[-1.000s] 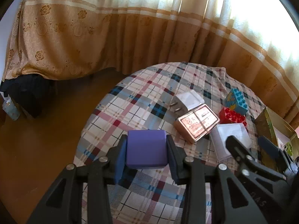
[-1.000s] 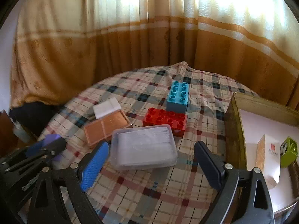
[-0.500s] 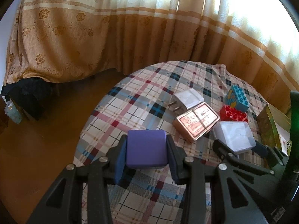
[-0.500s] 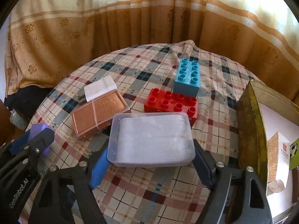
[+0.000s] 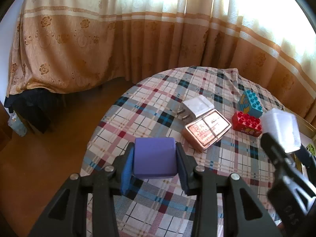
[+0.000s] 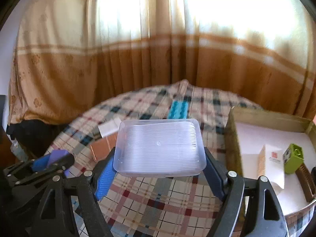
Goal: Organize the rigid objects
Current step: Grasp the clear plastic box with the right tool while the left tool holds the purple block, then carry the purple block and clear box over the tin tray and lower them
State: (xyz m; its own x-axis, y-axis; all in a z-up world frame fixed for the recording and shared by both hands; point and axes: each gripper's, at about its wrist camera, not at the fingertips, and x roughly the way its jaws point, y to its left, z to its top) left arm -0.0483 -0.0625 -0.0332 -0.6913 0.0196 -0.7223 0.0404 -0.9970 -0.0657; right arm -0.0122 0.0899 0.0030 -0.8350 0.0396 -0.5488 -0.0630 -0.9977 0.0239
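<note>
Clamping a purple block between its pads, the left gripper hangs over the near edge of the plaid tablecloth. Right gripper pinches a clear plastic container by its sides, lifted off the cloth, just left of an open box w/ small cartons inside. On the cloth: white charger, copper-coloured case, red brick, blue brick, all close together.
</note>
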